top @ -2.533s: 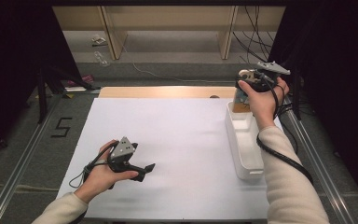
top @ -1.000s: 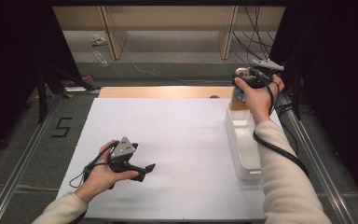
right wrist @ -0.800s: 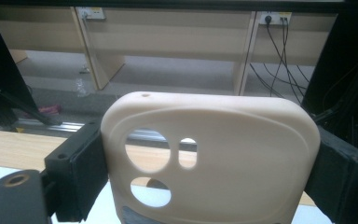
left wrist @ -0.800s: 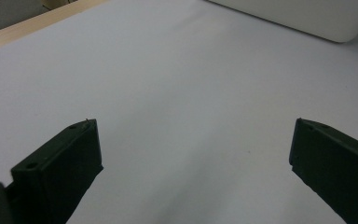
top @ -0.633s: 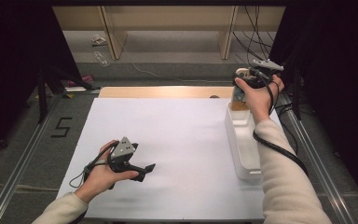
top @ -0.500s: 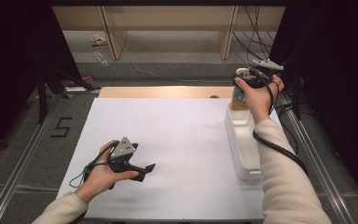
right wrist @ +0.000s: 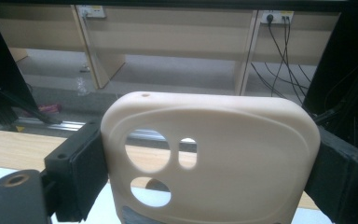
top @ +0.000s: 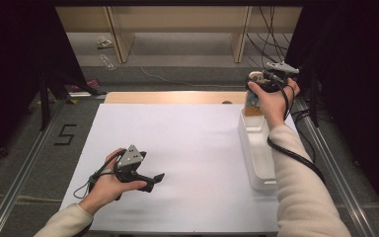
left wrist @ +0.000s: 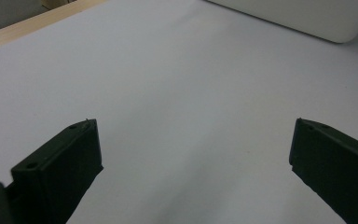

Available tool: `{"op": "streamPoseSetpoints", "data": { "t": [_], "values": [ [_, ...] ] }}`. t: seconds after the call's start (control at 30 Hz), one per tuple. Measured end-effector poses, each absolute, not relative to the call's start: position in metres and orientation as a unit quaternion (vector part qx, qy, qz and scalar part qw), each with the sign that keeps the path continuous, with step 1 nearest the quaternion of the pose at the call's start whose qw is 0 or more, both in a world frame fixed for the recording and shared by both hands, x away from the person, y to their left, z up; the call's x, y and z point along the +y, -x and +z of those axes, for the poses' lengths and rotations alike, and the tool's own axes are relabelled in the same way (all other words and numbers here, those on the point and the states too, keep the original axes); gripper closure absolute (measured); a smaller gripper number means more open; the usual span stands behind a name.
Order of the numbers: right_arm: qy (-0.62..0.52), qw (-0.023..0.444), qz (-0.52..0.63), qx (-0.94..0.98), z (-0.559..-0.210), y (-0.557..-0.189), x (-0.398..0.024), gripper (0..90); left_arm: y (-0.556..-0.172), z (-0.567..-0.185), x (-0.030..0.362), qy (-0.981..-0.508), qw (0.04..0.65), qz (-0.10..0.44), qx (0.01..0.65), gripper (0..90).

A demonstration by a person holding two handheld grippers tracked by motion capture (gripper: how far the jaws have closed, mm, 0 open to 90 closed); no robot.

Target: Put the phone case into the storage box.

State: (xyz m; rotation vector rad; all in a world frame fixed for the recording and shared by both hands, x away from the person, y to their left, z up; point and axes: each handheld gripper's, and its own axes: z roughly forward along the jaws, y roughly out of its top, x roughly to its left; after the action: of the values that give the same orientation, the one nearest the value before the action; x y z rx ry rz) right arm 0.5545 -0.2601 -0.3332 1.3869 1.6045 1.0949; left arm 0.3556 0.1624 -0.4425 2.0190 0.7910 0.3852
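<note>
Nearest, at about 7 o'clock on the white sheet [top: 192,148]: left gripper [top: 155,178] low over the paper in the left hand [top: 109,185], jaws spread wide with nothing but bare sheet between them. Farther off, at 3 o'clock along the sheet's right edge: a long white tray [top: 257,153], lying lengthwise. Beyond the tray's far end, at about 1 o'clock: right gripper [top: 252,96] raised in the right hand [top: 271,101], pinching a cream phone case [right wrist: 214,158] by its two side edges, camera cut-outs showing toward the lower left in the right gripper view. Farthest, at 12 o'clock: wooden table edge [top: 172,97], then shelving [top: 177,19].
</note>
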Motion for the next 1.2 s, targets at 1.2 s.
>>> {"op": "streamPoseSetpoints", "data": {
  "t": [1.2],
  "values": [
    [-0.537,0.366,0.422,0.632,-0.3425,-0.5628,-0.2596,12.4,-0.3555,-0.4428,0.162,-0.818,0.451,0.155,0.321,1.8]
  ]
}}
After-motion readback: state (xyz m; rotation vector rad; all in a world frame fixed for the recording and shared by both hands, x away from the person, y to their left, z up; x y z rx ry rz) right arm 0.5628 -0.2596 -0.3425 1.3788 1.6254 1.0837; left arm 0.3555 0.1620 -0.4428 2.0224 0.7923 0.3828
